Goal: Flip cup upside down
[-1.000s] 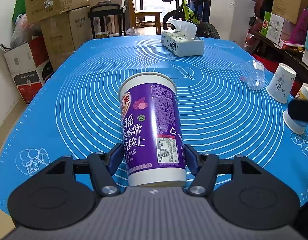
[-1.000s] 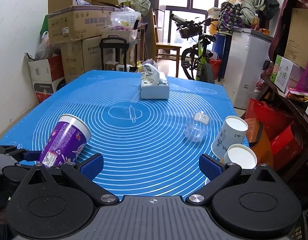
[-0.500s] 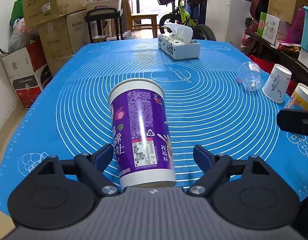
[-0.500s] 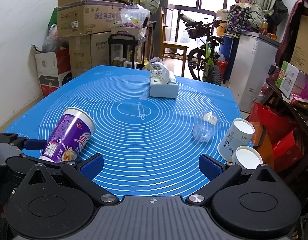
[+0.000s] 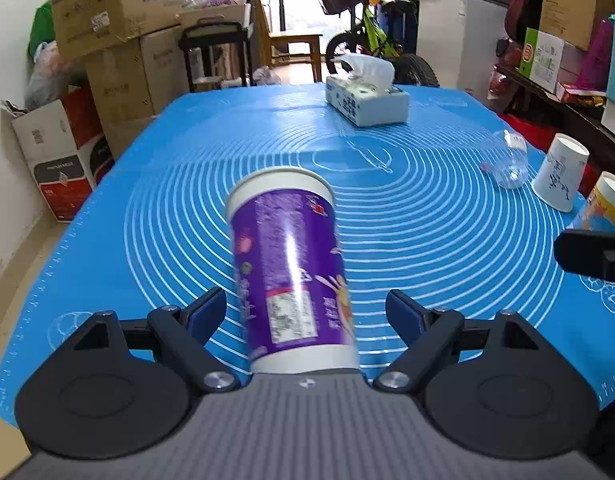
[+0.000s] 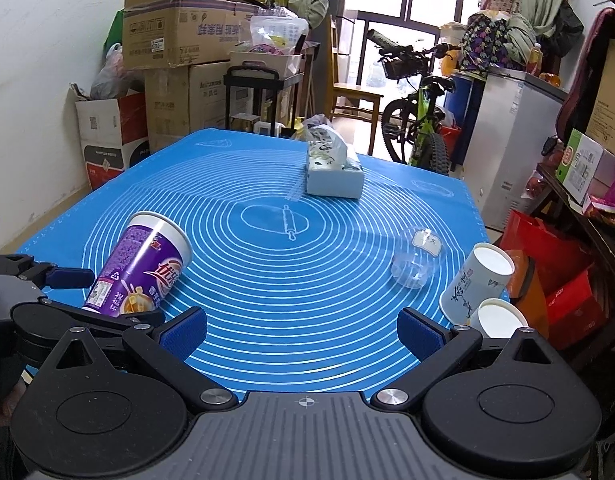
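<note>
A tall purple paper cup with a white rim lies tilted between the fingers of my left gripper, its mouth end pointing away from me. The jaws stand wide apart and neither pad touches the cup. The cup looks blurred. In the right wrist view the same cup leans at the left over the blue mat, beside a left finger. My right gripper is open and empty above the mat's near edge.
A tissue box stands at the far middle of the mat. A clear plastic cup lies on its side at the right. A white paper cup and another cup stand near the right edge. Boxes and a bicycle surround the table.
My left gripper has opened and let go of the purple cup, which has rolled and leans slightly left between the fingers. The right gripper has stayed open.
</note>
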Demonstrator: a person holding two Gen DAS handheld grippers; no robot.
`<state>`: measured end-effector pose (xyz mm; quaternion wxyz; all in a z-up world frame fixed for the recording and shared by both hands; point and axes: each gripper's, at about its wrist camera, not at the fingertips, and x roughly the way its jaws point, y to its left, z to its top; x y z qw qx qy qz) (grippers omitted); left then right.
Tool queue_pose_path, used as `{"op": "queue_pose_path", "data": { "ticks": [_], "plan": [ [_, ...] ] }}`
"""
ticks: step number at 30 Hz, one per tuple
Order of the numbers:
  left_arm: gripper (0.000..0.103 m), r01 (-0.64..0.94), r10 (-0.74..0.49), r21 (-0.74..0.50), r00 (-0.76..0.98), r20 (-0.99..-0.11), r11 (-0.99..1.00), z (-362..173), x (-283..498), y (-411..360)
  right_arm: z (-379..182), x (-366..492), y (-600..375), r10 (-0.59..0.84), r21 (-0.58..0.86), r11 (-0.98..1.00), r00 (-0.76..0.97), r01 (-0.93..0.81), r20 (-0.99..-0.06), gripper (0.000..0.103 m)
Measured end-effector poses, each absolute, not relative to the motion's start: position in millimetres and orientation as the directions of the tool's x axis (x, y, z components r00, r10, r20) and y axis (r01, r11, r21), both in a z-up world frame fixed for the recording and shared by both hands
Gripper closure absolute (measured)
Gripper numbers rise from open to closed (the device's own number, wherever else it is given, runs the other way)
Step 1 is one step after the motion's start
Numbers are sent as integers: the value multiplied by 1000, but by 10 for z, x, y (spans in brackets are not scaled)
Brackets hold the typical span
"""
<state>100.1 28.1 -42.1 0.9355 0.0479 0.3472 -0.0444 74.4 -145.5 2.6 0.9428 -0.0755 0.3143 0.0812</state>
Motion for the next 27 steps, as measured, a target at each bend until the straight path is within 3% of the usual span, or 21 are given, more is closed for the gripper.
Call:
{"op": "queue_pose_path", "data": {
  "ticks": [6,9,17,27],
  "plan": [
    [16,86,-60,12,790,-610,996,-245,864,472,153,820,-1207,128,-242,907,773,-345,-622,2],
    [8,44,-50,-24,815,-578,999,-150,748,606,211,836,-947,126,-377,817,773,-437,-622,2],
    [7,-106,106,31,853,-511,994,-70,622,923,108,773,-218,94,-781,308,834,-543,-543,2],
    [7,-219,250,120,826,-505,968,-260,686,1228,-399,557,327,173,-864,-230,854,-449,-490,2]
  ]
}}
